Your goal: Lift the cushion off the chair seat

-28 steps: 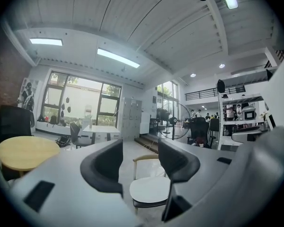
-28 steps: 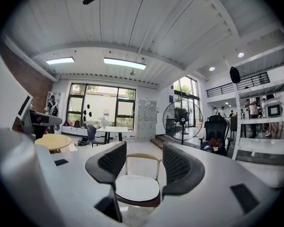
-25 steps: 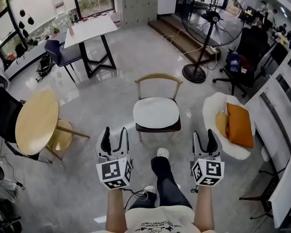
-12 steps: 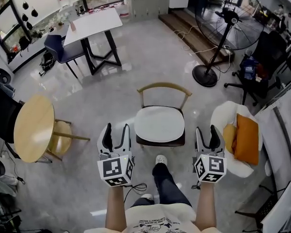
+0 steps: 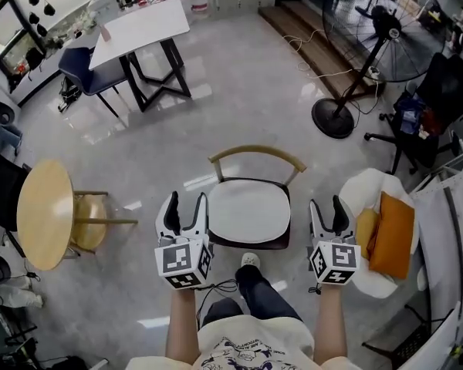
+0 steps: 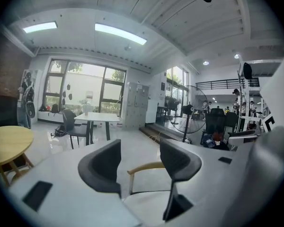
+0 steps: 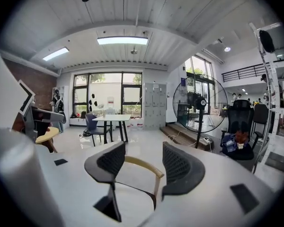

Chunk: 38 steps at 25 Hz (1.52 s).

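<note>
Cushion (image 5: pixel 248 210) sits between left gripper (image 5: pixel 185 208) and right gripper (image 5: pixel 329 210), outside opening jaws.

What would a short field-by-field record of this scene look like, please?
Chair: curved wooden backrest, standing on the grey floor
Cushion: white, lying on the seat, untouched
Left tool: jaws opening, empty, apart from the chair on its left
Right tool: jaws apart, empty, apart from the chair on its right
Task step: lift not yet begun
</note>
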### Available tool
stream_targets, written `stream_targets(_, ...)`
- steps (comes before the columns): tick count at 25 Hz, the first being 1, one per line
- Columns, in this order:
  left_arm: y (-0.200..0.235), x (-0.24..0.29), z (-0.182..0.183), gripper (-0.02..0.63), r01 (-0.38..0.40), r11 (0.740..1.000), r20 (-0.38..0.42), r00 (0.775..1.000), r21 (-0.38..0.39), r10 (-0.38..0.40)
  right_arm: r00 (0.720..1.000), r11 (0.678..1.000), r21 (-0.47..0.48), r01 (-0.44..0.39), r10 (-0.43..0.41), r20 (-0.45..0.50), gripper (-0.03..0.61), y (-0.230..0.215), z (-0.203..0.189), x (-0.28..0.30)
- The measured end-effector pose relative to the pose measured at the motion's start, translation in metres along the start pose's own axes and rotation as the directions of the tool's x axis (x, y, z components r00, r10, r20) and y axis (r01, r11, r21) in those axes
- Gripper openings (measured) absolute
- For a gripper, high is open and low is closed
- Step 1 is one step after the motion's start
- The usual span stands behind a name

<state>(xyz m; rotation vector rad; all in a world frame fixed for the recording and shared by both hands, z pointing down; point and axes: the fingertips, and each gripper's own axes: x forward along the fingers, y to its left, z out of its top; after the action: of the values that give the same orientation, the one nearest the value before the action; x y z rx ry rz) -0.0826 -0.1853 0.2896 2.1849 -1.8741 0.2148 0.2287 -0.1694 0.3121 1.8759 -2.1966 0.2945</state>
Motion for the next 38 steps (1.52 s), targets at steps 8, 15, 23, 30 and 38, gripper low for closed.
stream_targets(8,-0.003,0.076,-0.052,0.259,-0.01,1.0,-0.124,0.992,-0.006,0.009,0.991,0.999,0.014,-0.033,0.035,-0.129,0.264,-0.026,-0.054,0.07)
stream_targets(15,0.013,0.119,-0.118,0.27,0.007,1.0,-0.246,0.969,-0.012,-0.009,0.967,0.997,0.069,-0.041,0.057,-0.25,0.264,-0.02,-0.123,0.115)
stream_targets(23,0.044,0.17,-0.22,0.276,0.025,0.999,-0.4,0.916,-0.039,-0.038,0.93,0.992,0.123,-0.018,0.062,-0.362,0.265,-0.004,-0.207,0.165)
stream_targets(30,0.073,0.209,-0.311,0.276,0.028,0.994,-0.51,0.857,-0.102,-0.076,0.875,0.991,0.132,0.017,0.05,-0.482,0.265,-0.003,-0.303,0.207)
stream_targets(38,0.098,0.253,-0.413,0.285,0.034,0.985,-0.582,0.803,-0.169,-0.127,0.805,0.983,0.165,0.077,0.036,-0.593,0.265,-0.012,-0.418,0.235)
